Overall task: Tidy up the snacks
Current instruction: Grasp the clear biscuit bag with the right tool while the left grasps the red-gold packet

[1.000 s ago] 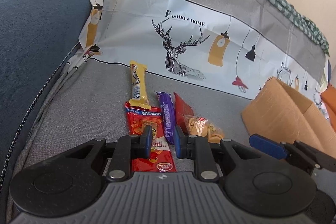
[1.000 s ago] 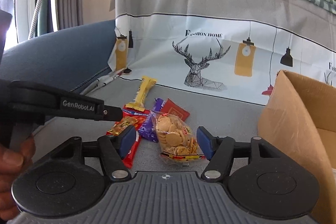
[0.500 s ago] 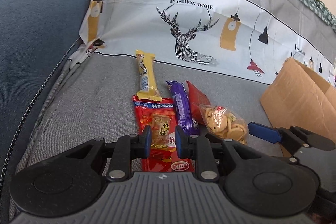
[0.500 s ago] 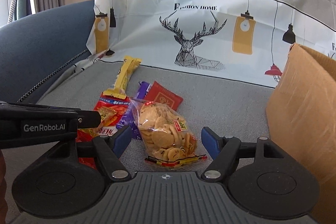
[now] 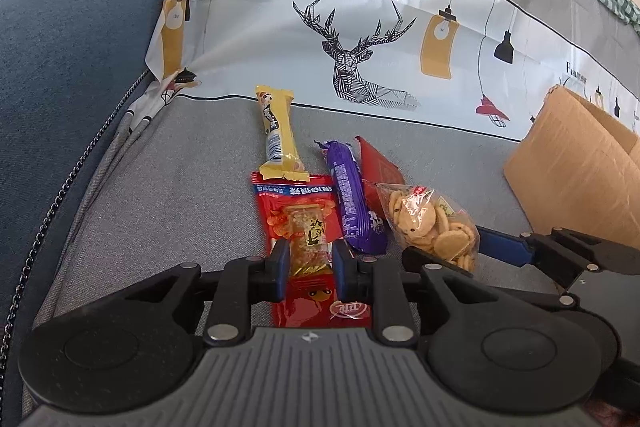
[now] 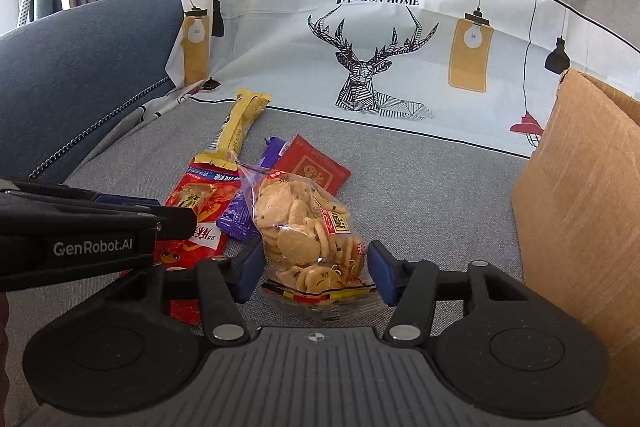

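Observation:
Several snacks lie on the grey sofa seat: a yellow bar [image 5: 277, 135], a red snack packet [image 5: 304, 223], a purple bar [image 5: 352, 199], a flat red pouch [image 5: 380, 167] and a clear bag of biscuits [image 6: 308, 227]. My left gripper [image 5: 308, 261] stands low over the red snack packet, fingers narrowly apart on either side of its middle. My right gripper [image 6: 314, 269] is open, its fingers straddling the near end of the biscuit bag. The biscuit bag also shows in the left wrist view [image 5: 428, 223].
An open cardboard box [image 6: 584, 187] stands on the seat to the right. A deer-print cloth [image 5: 360, 39] covers the backrest. The blue sofa arm [image 5: 60, 87] rises at the left.
Both grippers moved forward and down toward the snacks. The left fingers now flank the red packet; the right fingers now flank the biscuit bag.

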`<action>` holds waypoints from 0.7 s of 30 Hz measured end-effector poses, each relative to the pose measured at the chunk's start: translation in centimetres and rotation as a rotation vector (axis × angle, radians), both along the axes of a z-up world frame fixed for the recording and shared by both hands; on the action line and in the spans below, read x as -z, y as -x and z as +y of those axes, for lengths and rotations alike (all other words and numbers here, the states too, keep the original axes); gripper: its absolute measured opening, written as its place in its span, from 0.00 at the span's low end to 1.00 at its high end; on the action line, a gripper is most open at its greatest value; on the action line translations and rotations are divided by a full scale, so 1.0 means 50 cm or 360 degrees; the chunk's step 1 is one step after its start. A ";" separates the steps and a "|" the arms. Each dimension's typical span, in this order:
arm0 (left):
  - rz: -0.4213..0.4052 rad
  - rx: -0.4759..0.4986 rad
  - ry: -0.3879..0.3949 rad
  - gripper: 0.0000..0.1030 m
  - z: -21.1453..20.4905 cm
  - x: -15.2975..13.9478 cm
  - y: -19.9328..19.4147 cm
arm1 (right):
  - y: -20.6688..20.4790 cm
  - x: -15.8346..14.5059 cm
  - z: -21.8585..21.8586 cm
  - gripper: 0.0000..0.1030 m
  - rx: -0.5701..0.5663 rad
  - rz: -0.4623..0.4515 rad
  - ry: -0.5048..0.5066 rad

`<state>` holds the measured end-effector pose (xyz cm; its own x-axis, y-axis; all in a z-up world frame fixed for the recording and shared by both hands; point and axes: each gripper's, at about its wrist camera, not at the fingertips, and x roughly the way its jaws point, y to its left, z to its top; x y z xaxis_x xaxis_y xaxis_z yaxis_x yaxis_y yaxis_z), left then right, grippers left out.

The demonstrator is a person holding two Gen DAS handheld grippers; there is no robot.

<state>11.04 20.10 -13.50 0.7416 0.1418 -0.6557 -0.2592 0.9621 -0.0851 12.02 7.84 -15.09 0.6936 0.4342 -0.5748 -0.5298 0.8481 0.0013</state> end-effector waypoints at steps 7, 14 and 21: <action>-0.0051 -0.0020 0.0052 0.11 0.011 -0.009 0.005 | 0.004 -0.015 -0.012 0.49 0.0062 -0.0042 -0.0037; -0.0034 -0.0016 0.0069 0.16 0.011 -0.006 -0.001 | -0.007 -0.007 -0.011 0.53 0.0071 0.0025 -0.0018; 0.0001 -0.0004 0.0048 0.23 0.004 0.004 -0.010 | -0.009 -0.007 -0.009 0.54 0.0072 0.0029 -0.0018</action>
